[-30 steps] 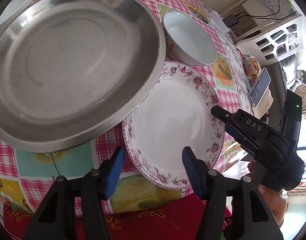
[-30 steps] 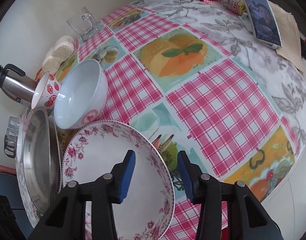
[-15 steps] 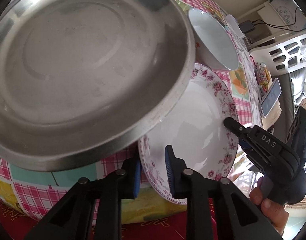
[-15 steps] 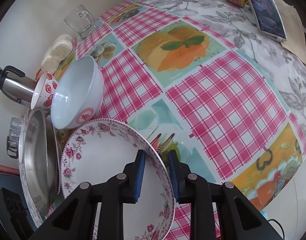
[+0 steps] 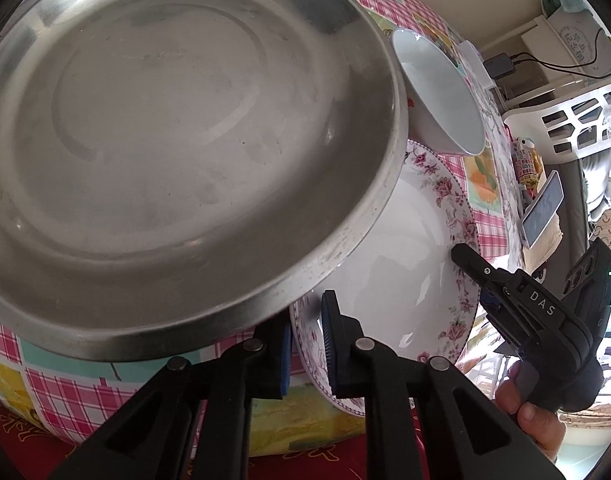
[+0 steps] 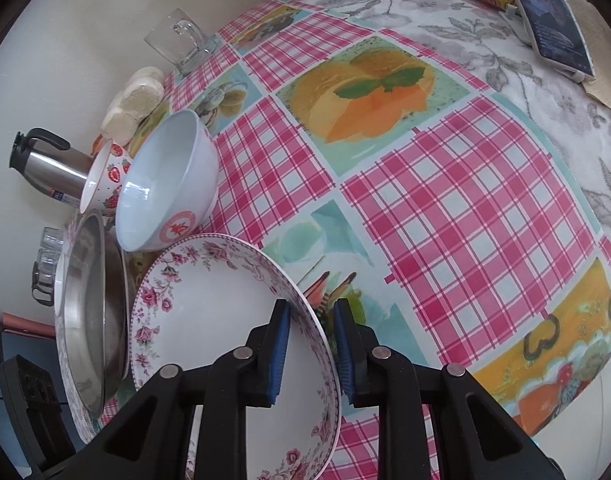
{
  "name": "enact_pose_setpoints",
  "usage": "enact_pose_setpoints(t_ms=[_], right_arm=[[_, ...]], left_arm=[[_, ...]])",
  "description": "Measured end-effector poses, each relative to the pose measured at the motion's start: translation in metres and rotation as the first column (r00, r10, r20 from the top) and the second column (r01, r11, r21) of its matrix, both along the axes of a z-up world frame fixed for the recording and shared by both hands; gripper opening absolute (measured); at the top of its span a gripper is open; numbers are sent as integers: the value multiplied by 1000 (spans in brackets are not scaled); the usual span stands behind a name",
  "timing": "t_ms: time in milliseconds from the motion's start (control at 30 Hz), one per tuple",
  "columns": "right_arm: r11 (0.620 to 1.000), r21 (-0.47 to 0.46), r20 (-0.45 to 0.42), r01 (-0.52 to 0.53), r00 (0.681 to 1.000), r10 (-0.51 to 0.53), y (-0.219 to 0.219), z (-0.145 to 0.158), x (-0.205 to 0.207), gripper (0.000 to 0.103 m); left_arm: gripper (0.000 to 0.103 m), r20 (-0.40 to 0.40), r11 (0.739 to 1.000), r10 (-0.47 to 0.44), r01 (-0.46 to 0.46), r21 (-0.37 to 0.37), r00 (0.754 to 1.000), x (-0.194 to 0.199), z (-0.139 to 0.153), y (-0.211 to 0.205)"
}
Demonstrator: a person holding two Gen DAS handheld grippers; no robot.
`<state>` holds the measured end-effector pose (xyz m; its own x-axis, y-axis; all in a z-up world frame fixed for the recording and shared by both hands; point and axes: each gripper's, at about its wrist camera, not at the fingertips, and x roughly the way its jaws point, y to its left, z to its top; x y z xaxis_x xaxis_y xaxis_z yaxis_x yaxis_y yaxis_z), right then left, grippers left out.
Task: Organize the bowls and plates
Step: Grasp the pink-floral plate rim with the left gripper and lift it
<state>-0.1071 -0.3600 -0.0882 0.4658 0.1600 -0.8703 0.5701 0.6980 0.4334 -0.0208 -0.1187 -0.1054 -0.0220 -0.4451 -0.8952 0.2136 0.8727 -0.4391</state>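
A white floral plate (image 5: pixel 401 264) lies on the checked tablecloth, its left part under the raised edge of a large steel plate (image 5: pixel 177 152). My left gripper (image 5: pixel 307 344) is shut on the floral plate's near rim. My right gripper (image 6: pixel 311 350) is shut on the same plate's (image 6: pixel 209 300) opposite rim, and also shows in the left wrist view (image 5: pixel 481 280). The plate is tilted up off the cloth on the right side. A white bowl (image 6: pixel 165 184) stands just behind the plate. A strawberry-pattern bowl (image 6: pixel 105 178) leans beside it.
A steel thermos (image 6: pixel 53 164), a glass mug (image 6: pixel 181 42) and round crackers (image 6: pixel 135 100) sit along the wall. A phone (image 6: pixel 549 16) lies at the far right on grey floral cloth. A white basket (image 5: pixel 573 120) stands beyond the table.
Both grippers closed from open onto opposite rims of the floral plate. The left gripper moved in under the steel plate's edge.
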Motion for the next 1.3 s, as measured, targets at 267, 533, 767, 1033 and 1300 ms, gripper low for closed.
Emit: enact_pose_setpoints(t_ms=[267, 533, 767, 1033, 1300], right_arm=[[999, 26, 79, -44, 996, 42, -4, -3, -8, 19], [998, 15, 108, -63, 992, 61, -6, 3, -15, 17], [996, 16, 124, -86, 989, 83, -14, 7, -30, 17], [995, -32, 158, -98, 982, 102, -16, 23, -46, 17], [995, -57, 194, -80, 977, 90, -19, 39, -58, 17]], left_arm=[[14, 7, 1000, -1, 1, 2, 1000, 0, 0, -1], [15, 20, 999, -49, 49, 15, 999, -4, 4, -8], [14, 52, 995, -98, 97, 20, 994, -7, 9, -17], [15, 111, 989, -145, 146, 3, 983, -12, 23, -22], [15, 169, 983, -174, 182, -31, 970, -18, 38, -28]])
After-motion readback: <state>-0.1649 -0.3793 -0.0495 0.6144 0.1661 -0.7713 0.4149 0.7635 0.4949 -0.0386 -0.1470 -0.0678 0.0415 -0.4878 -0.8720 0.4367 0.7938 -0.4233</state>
